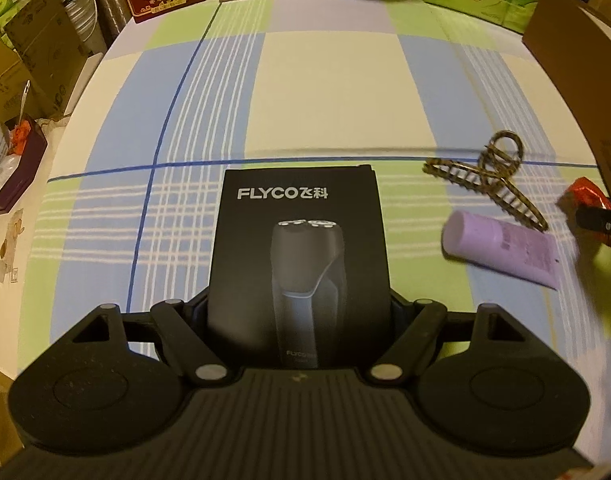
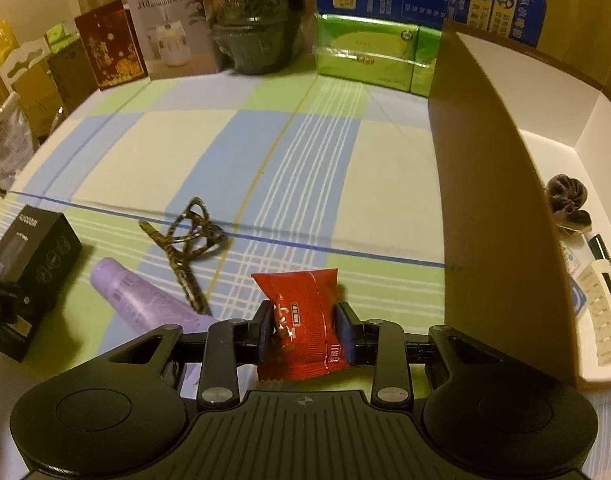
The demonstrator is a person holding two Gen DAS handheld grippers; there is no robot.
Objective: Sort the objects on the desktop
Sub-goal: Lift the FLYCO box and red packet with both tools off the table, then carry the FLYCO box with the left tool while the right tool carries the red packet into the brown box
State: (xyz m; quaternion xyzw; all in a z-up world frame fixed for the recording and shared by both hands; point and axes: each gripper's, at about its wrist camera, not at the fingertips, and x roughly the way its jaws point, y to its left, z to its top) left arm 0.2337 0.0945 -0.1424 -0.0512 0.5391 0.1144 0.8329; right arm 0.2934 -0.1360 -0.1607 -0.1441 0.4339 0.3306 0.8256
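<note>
A black shaver box point(image 1: 297, 216) printed FLYCO stands between the fingers of my left gripper point(image 1: 299, 304), which is shut on its lower sides. The right wrist view has that box point(image 2: 29, 264) at the far left. My right gripper point(image 2: 305, 328) is shut on a red snack packet point(image 2: 301, 296), its blue pads pressing both sides. The same packet point(image 1: 585, 194) shows at the right edge of the left wrist view. A purple tube point(image 1: 501, 248) and a gold-patterned hair claw point(image 1: 489, 184) lie on the checked tablecloth point(image 1: 325, 92) between the two grippers.
An open brown cardboard box point(image 2: 485, 200) with a white inside stands at the right and holds a dark scrunchie point(image 2: 565, 200) and small items. Boxes, green tissue packs point(image 2: 369, 56) and a dark pot point(image 2: 253, 28) line the far edge. More boxes crowd the left side.
</note>
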